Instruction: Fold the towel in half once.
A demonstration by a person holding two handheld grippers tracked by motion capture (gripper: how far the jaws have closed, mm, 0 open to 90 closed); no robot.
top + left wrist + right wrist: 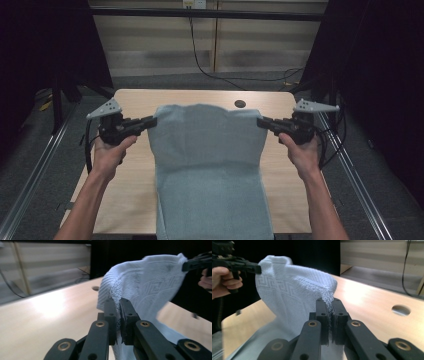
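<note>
Blue towel (207, 150) corners pinched between both jaws.

I'm looking at a lab-style recording bay: bare wooden table (135, 200), black curtains (45, 45) either side, metal rails (30, 175), loose cables (210, 70).

The pale blue-grey terry towel (210, 165) carries a woven Greek-key border band and a ribbed edge, seen in the gripper views; its main field may hold a faint diamond weave, though blur makes that uncertain. The light wooden surface (125, 200) is a plain warm beige. Both pairs of tongs (150, 121) (263, 122) are matt black with brass-coloured rivets.
</note>
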